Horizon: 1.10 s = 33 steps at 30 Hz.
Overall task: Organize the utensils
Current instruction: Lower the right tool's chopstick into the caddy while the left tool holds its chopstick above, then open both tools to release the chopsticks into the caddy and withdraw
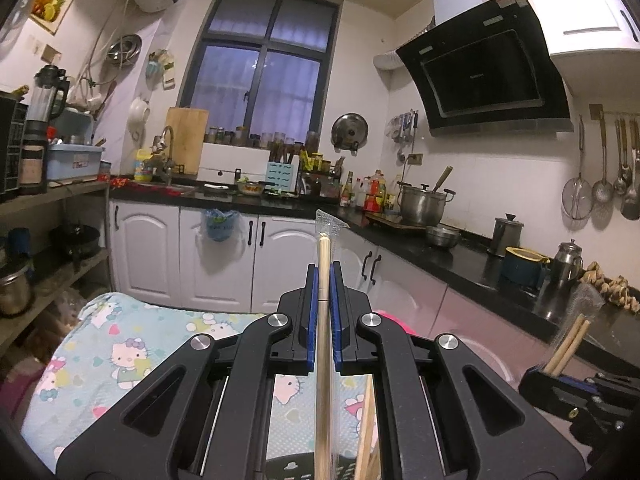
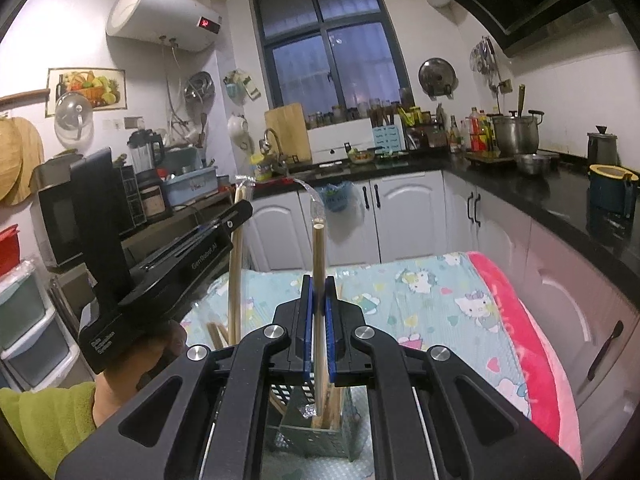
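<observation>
My left gripper (image 1: 325,276) is shut on a pair of wooden chopsticks (image 1: 322,252) in a clear wrapper, standing upright between the blue pads. My right gripper (image 2: 319,284) is shut on a similar wrapped pair (image 2: 319,248), whose lower end reaches into a grey slotted utensil holder (image 2: 312,440) with other chopsticks in it. In the right wrist view, a hand holds the left gripper (image 2: 239,212) to the left, its chopsticks (image 2: 235,280) pointing down beside the holder. The left wrist view shows the right gripper (image 1: 550,374) at the lower right and the holder's rim (image 1: 294,468) below.
The holder stands on a table under a cartoon-cat cloth (image 2: 440,292) with a pink blanket (image 2: 532,360) along its right edge. A black counter (image 2: 560,200) with pots and a kettle runs on the right. A shelf (image 2: 180,216) with a microwave and blender stands left.
</observation>
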Motion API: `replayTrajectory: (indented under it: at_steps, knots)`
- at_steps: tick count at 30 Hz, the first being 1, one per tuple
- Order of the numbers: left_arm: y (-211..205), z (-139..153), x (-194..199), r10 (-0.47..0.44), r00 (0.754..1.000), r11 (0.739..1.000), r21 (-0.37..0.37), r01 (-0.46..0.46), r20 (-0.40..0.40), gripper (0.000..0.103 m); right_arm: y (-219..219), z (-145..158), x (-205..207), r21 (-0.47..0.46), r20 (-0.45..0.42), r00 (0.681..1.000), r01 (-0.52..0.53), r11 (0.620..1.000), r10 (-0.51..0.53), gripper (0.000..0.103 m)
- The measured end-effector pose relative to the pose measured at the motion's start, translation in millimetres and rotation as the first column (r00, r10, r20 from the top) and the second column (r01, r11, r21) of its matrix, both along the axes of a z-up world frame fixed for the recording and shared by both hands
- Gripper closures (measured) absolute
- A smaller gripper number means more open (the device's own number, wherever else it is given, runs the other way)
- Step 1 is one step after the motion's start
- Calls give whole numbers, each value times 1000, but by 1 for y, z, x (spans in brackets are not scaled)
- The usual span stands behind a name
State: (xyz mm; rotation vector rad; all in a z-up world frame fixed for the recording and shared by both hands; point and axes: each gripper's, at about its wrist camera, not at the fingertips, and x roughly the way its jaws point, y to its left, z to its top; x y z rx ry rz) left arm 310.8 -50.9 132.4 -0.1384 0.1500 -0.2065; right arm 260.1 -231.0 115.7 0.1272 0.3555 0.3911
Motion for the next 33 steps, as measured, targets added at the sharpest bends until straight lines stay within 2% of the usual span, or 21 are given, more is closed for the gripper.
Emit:
replayTrajectory:
  at_steps: [10, 24, 27, 29, 30, 33]
  knots:
    - [-3, -22, 7, -10, 1000, 1000, 5, 10, 18, 100, 0, -27, 11, 3, -52, 999, 4, 1000, -3, 97]
    - [10, -42, -2, -20, 1000, 999, -26, 20, 22, 100, 3, -40, 11, 28, -100, 995, -12, 1000, 14, 97]
    - [14, -41, -14, -28, 999, 999, -31, 29, 26, 91, 0, -41, 10, 36, -112, 994, -10, 999, 14, 97]
    - [17, -38, -21, -38, 999, 998, -45, 39, 7, 75, -2, -43, 9, 40, -127, 992, -5, 999, 10, 97]
    - [19, -36, -24, -45, 999, 997, -56, 45, -7, 73, -3, -43, 8, 42, -134, 991, -4, 999, 9, 96]
    - [23, -32, -36, -51, 998, 996, -74, 48, -31, 65, -8, -44, 5, 52, -145, 989, 4, 999, 4, 83]
